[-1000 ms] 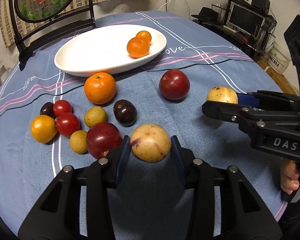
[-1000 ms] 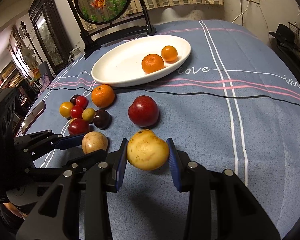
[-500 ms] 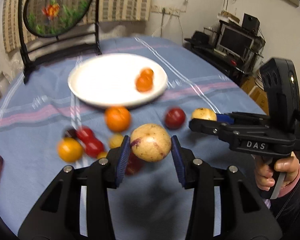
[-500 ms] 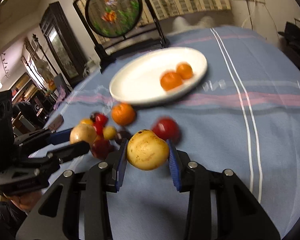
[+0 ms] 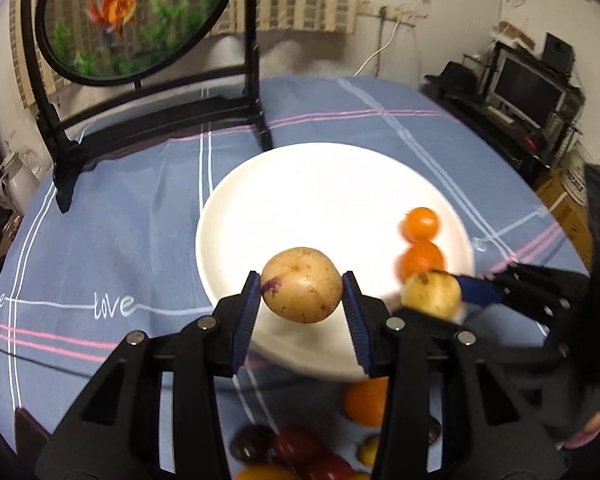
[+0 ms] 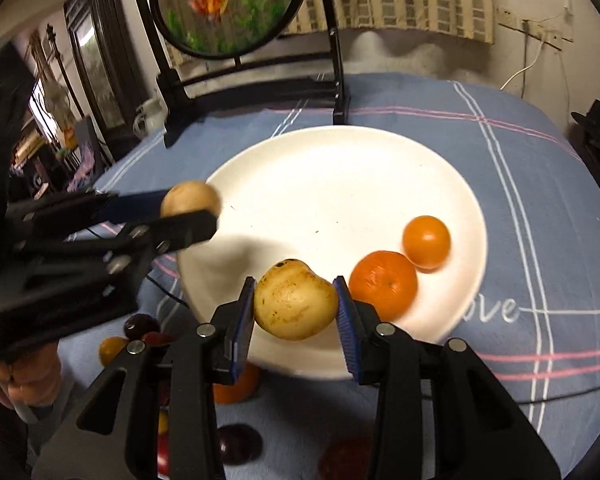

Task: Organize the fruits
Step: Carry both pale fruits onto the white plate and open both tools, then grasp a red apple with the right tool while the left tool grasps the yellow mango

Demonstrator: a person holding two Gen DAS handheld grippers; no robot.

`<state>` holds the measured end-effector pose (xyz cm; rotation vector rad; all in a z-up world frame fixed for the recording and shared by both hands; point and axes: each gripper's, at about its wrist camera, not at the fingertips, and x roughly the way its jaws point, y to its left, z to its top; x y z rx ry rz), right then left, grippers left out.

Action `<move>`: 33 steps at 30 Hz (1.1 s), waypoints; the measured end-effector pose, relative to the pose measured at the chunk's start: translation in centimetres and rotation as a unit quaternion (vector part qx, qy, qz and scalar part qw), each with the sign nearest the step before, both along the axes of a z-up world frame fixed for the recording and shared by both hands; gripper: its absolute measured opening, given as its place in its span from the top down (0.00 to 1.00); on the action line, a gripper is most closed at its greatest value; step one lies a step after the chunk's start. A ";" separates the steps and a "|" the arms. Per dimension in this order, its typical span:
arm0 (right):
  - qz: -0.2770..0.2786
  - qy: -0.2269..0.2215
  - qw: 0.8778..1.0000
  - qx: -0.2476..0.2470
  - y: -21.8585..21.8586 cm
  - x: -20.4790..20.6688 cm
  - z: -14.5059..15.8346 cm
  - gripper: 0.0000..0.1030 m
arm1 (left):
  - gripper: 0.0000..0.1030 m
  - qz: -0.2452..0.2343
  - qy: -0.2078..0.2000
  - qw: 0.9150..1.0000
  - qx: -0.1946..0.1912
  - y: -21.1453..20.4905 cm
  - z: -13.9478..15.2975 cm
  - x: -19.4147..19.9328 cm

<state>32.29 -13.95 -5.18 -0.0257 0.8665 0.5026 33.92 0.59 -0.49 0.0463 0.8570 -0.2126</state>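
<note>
The left claw [image 5: 302, 302] is clamped on a round tan fruit with a purple smudge [image 5: 302, 285], its blue pads pressed against both sides, holding it in the air above the near rim of the wide white oval plate [image 5: 300, 192]. The right claw [image 6: 296, 306] grips a pale yellow speckled fruit with a dark spot at its top [image 6: 295, 300] the same way, also lifted over the plate's near rim. In each view the other claw reaches in from the side with its own fruit between its pads. On the plate, toward its right side, a dimpled orange mandarin [image 6: 383, 285] lies touching a smaller smooth orange fruit [image 6: 426, 242] just behind it. The plate rests on the blue cloth with white and pink stripes [image 6: 540, 208] covering the surface, the word "love" stitched beside it. Toward the near edge of the surface, below the claws, lie loose fruits: another orange mandarin [image 5: 366, 402], dark red ones [image 5: 296, 446] and a dark purple one [image 6: 238, 444], partly hidden and blurred. At the far edge stands a round painted screen in a black frame [image 5: 136, 20].
</note>
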 end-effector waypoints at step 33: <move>-0.021 -0.055 0.998 -0.005 -5.6 -7.4 0.9 0.38 | 0.04 0.111 -0.054 0.992 -0.026 8.0 -1.2 -12.7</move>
